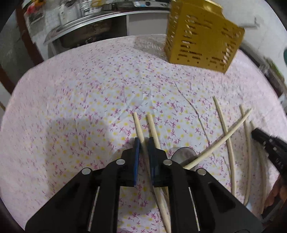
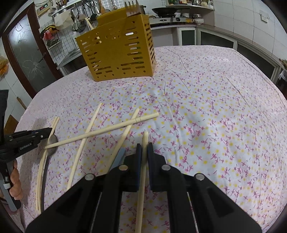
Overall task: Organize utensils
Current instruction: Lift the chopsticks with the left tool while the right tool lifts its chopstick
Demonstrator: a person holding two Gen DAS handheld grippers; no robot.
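A yellow slotted utensil holder [image 1: 202, 35] [image 2: 118, 52] stands at the far side of the floral tablecloth, with a fork [image 2: 132, 8] sticking out of it. My left gripper [image 1: 144, 141] [image 2: 48, 131] is low over a pair of chopsticks [image 1: 139, 123]. One chopstick runs between its jaws with a small gap on one side, so the pads are not pressing. A metal spoon [image 1: 183, 154] [image 2: 52, 143] lies beside it. My right gripper [image 2: 144, 145] [image 1: 254, 132] is shut on a single chopstick [image 2: 145, 138]. Several loose chopsticks [image 2: 100, 130] [image 1: 226, 136] lie crossed between the two grippers.
A grey-blue flat strip [image 2: 119, 157] pokes out beside the right gripper. A hand [image 2: 15, 179] holds the left tool at the table's near left. Beyond the cloth's far edge are a kitchen counter [image 2: 172, 26] with a stove and a dark door [image 2: 26, 53].
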